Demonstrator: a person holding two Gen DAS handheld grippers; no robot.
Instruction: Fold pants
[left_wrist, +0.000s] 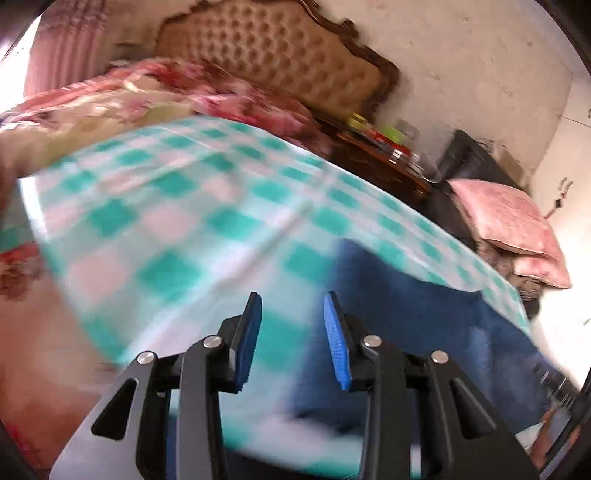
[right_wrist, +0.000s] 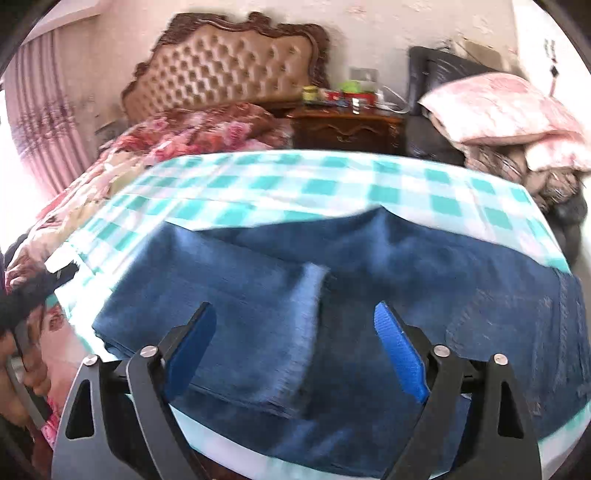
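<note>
Blue denim pants lie on a green-and-white checked sheet on the bed, with one leg end folded over on the left. My right gripper is open and empty, just above the folded pants. In the left wrist view the pants lie at the right, partly under the right finger. My left gripper is open and empty over the checked sheet, at the pants' left edge. The left wrist view is blurred.
A floral quilt is bunched at the head of the bed before a tufted headboard. A wooden nightstand with small items stands right of the bed. Pink pillows sit on a dark chair. Pink curtains hang at left.
</note>
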